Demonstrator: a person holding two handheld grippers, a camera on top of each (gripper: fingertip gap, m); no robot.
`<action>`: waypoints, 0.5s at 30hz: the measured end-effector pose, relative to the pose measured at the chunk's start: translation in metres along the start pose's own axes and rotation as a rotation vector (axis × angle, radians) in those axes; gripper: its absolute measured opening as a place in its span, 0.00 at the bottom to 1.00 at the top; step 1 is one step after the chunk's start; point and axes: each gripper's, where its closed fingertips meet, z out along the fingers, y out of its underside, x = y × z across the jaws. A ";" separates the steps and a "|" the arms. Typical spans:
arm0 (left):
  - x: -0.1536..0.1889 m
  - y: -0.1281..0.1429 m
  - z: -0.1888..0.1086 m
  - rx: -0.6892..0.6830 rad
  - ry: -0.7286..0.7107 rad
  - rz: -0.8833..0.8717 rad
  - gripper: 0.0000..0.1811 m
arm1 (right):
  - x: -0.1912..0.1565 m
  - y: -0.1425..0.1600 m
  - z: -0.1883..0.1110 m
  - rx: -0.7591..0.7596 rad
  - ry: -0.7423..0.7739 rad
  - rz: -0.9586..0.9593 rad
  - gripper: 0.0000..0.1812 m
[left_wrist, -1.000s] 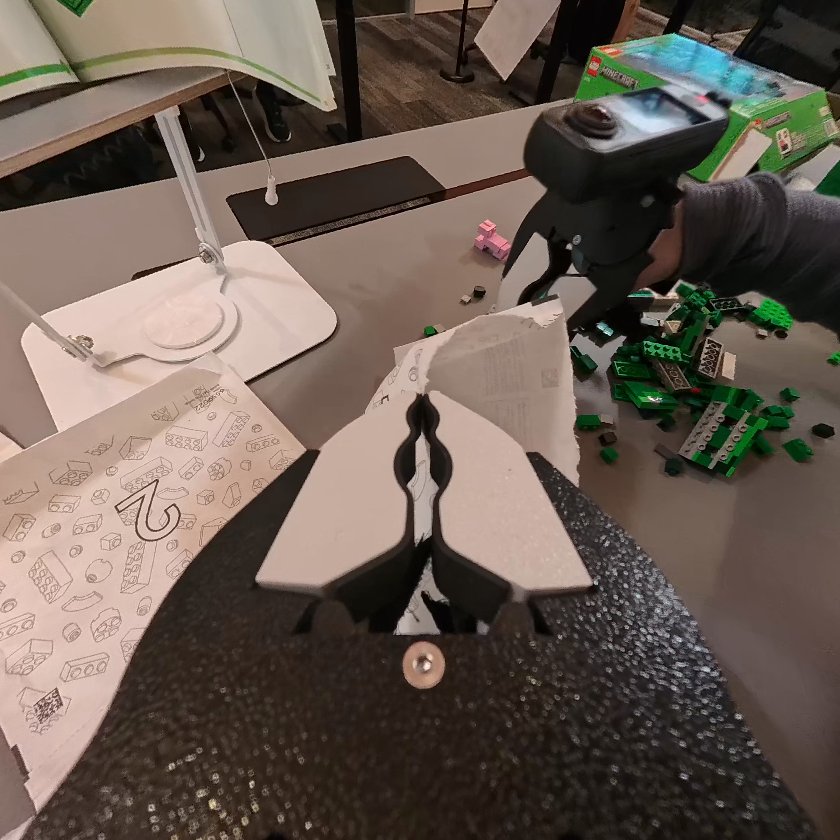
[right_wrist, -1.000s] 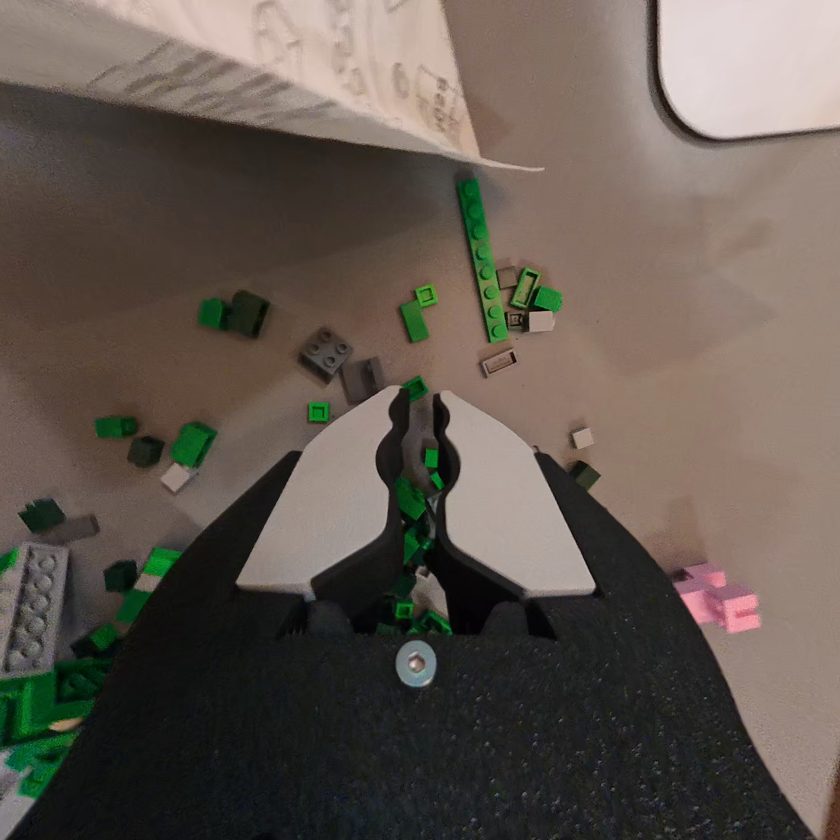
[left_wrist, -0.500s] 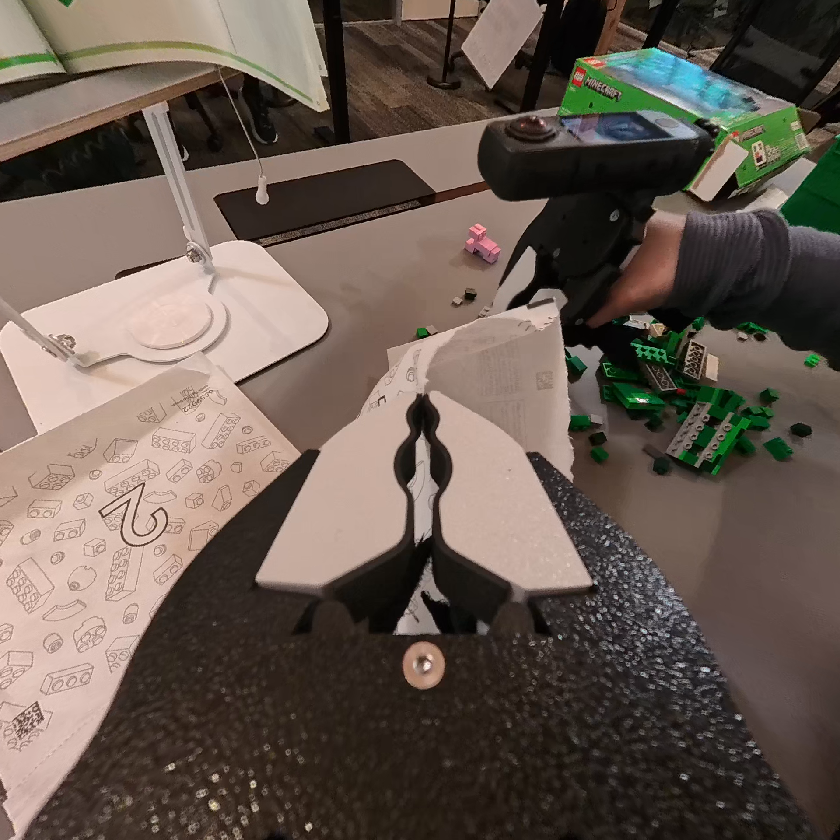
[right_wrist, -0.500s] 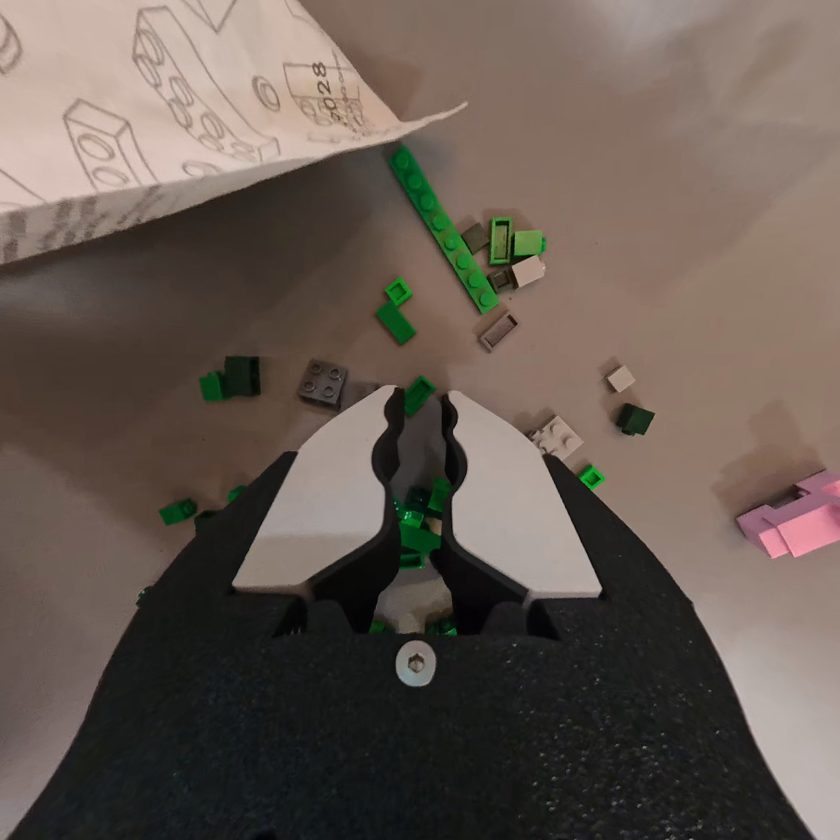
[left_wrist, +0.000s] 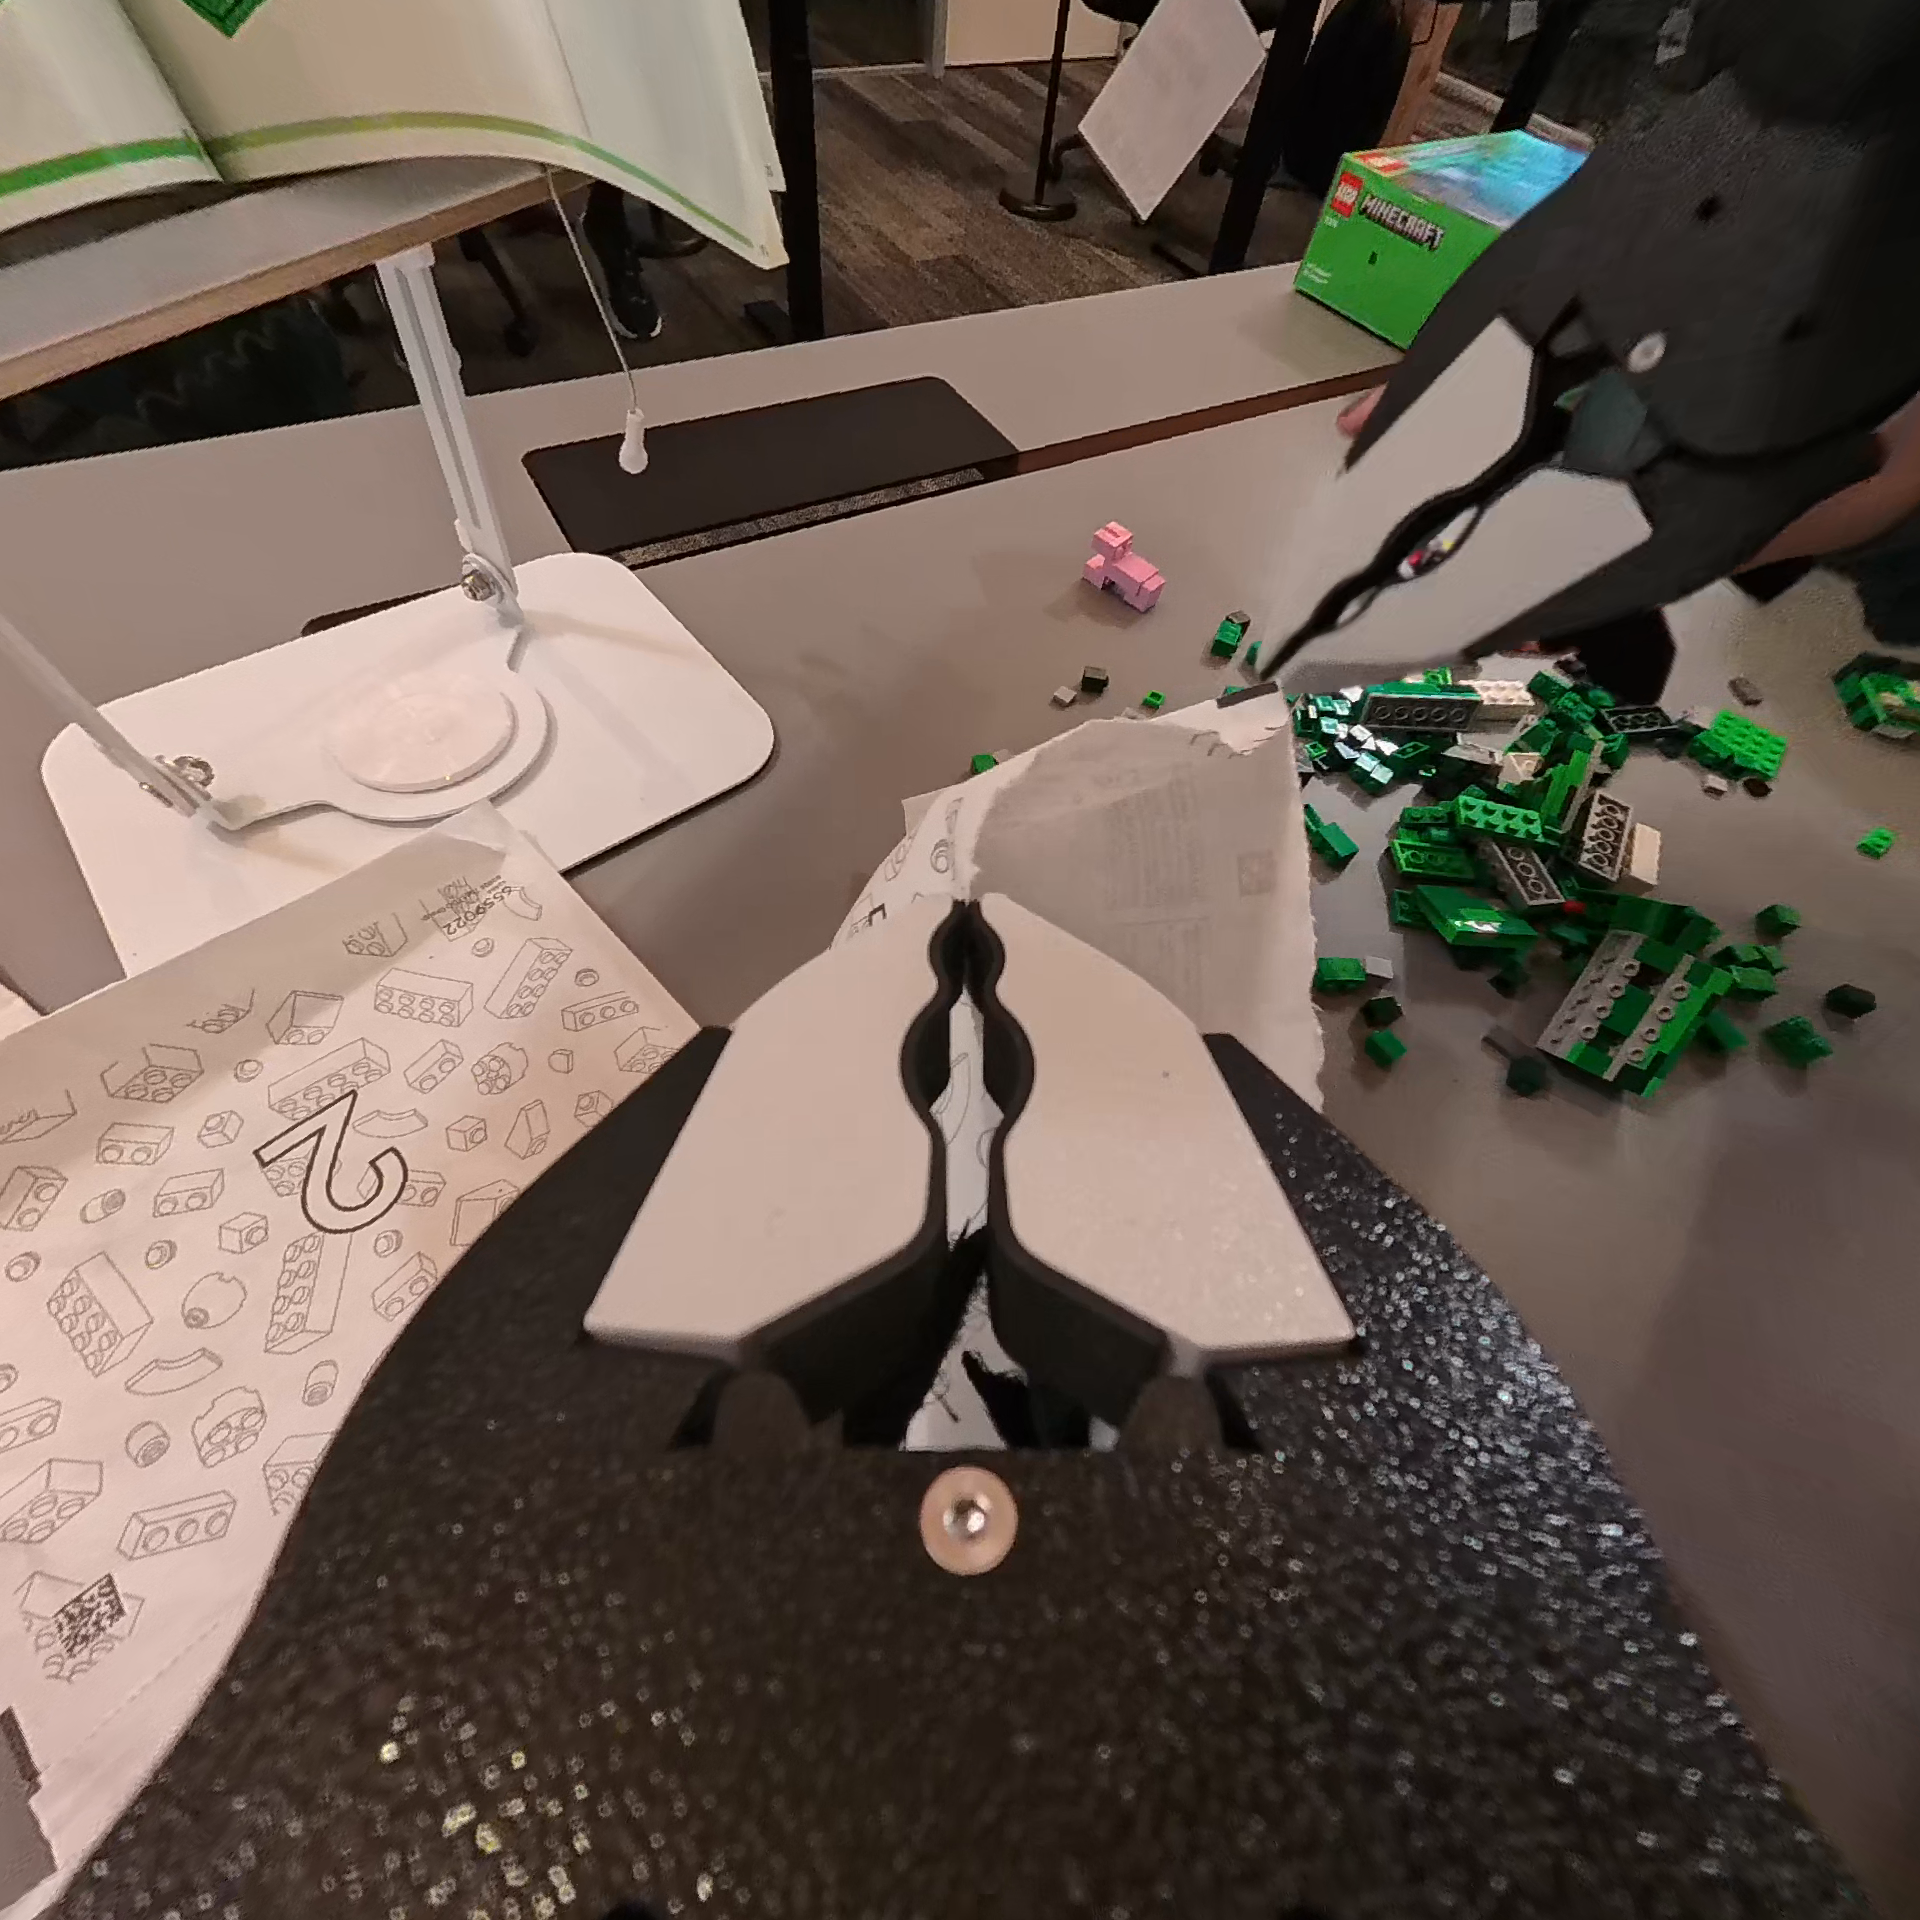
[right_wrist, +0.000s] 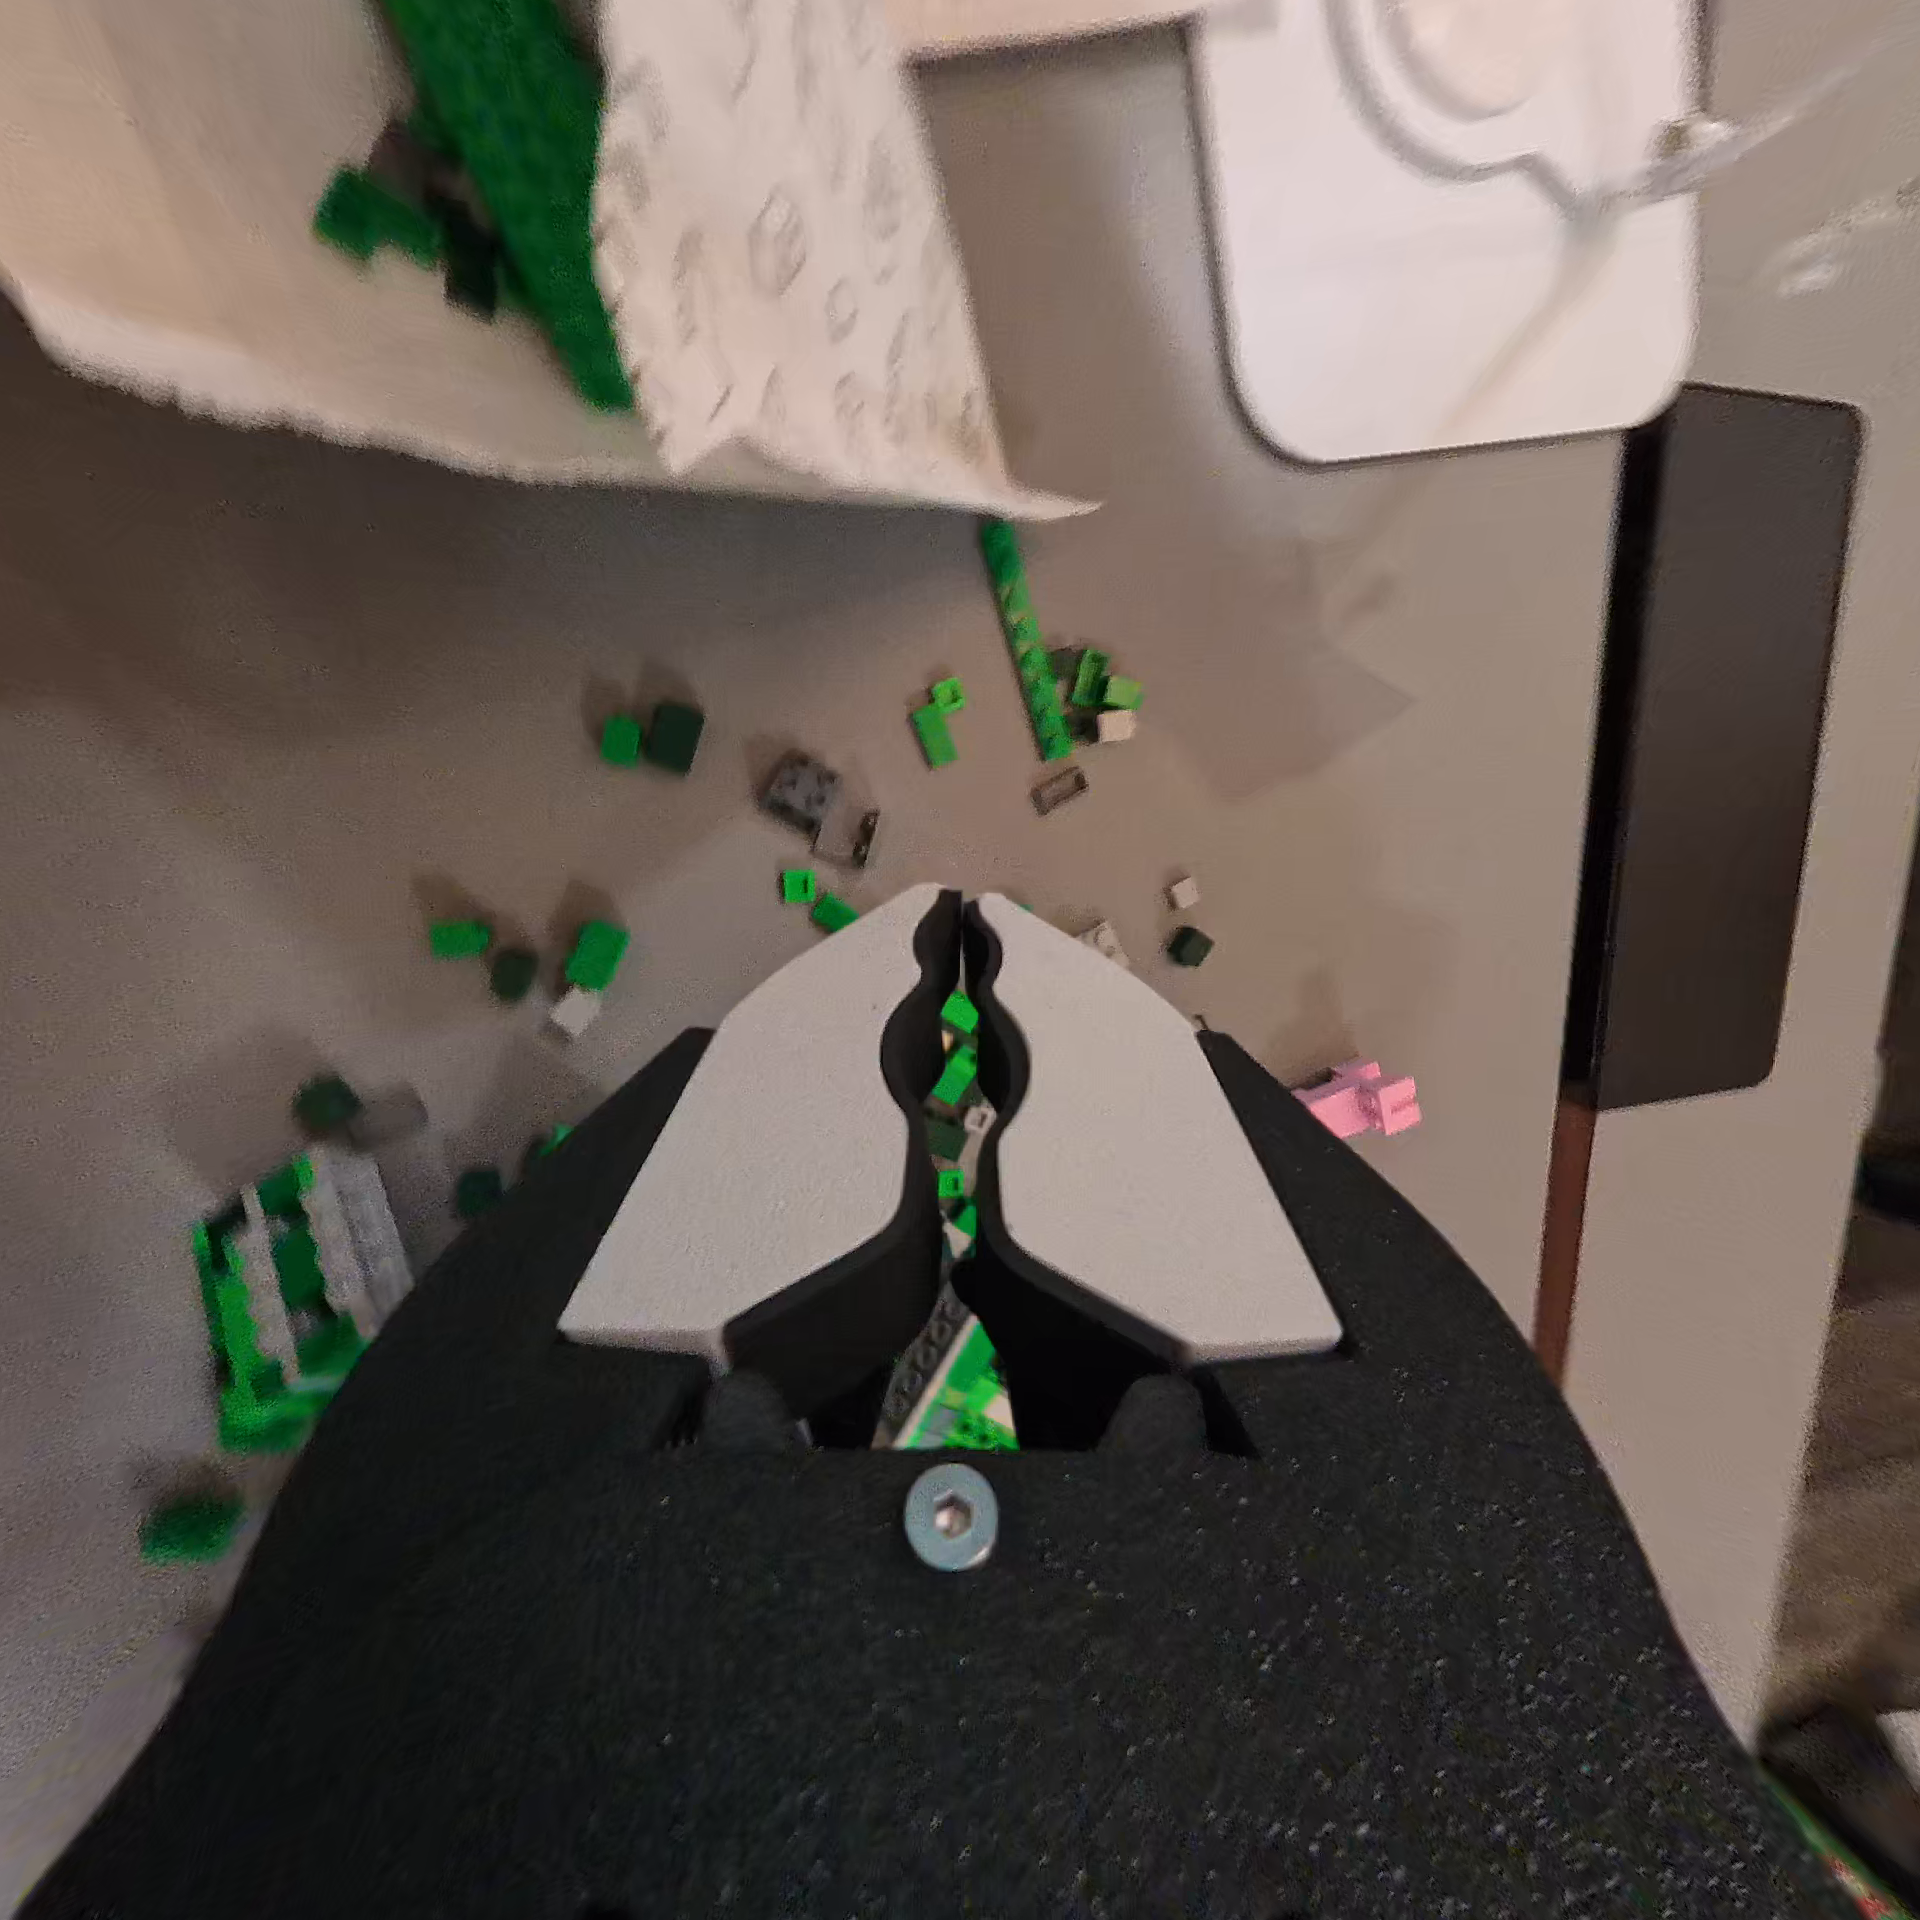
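My left gripper (left_wrist: 966, 909) is shut on a torn white paper bag (left_wrist: 1153, 883) with printed brick drawings and holds it up above the grey table (left_wrist: 1039, 644). The right wrist view shows this bag (right_wrist: 810, 260) from its open side, blurred, with green bricks inside. My right gripper (right_wrist: 961, 899) is shut and hangs above loose green and grey bricks (right_wrist: 800, 784). In the left wrist view the right gripper (left_wrist: 1273, 660) points down, its tips just above the bag's torn top corner. I see nothing between its tips.
A pile of green and grey bricks (left_wrist: 1558, 831) lies right of the bag. A pink brick animal (left_wrist: 1122, 566) stands behind. A second printed paper bag (left_wrist: 260, 1091) lies left, by a white stand base (left_wrist: 416, 727). A green box (left_wrist: 1423, 229) sits at the back right. The right tips stand about 15 cm off the pink brick animal (left_wrist: 1122, 566). The right camera catches it too, in the right wrist view (right_wrist: 1344, 1089).
The right gripper's jaws went from slightly apart to shut, and it rose from the bricks and swung up toward the bag's top. The left gripper kept its hold on the bag.
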 end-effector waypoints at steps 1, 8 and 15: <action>0.000 0.000 0.000 0.000 -0.001 0.000 0.00 | -0.006 0.007 0.006 -0.038 -0.037 -0.085 0.02; 0.002 0.000 0.000 -0.006 0.004 0.009 0.00 | -0.027 0.041 0.053 -0.162 -0.241 -0.264 0.13; 0.003 0.001 0.001 -0.009 0.009 0.009 0.00 | -0.032 0.047 0.066 -0.199 -0.324 -0.290 0.14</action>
